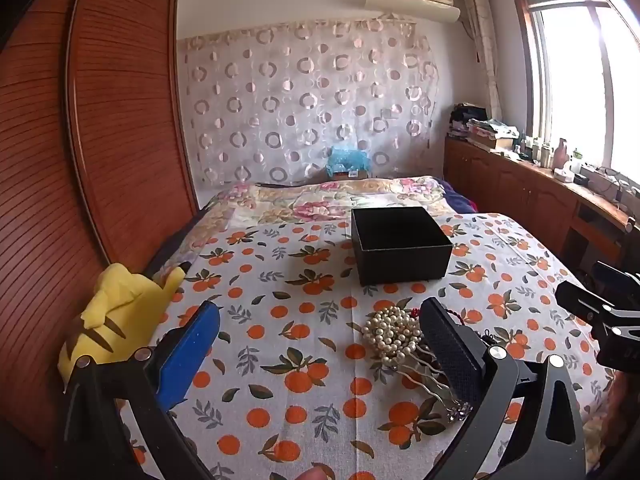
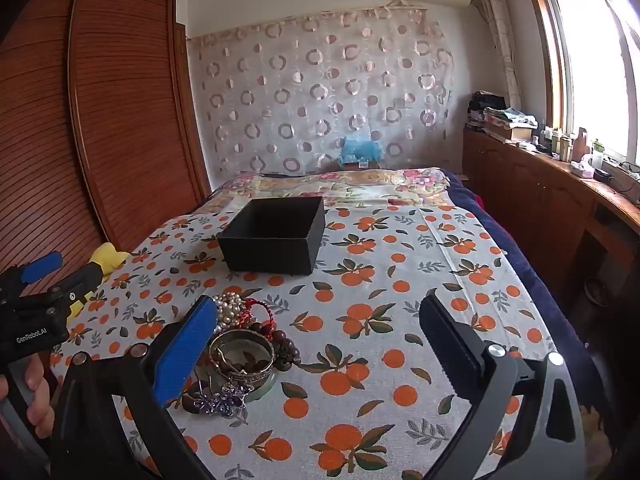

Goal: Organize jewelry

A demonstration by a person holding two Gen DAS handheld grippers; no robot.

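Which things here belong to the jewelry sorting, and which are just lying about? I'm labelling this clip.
Job:
open black square box
cream pearl bead strand
red braided cord bracelet
wide brass bangle
dark wooden bead bracelet
purple flower hairpin

Lying about:
yellow plush toy
blue plastic bag

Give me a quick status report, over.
Left gripper open, right gripper open, both empty. Jewelry pile on cloth, black box open, empty. Nothing between.
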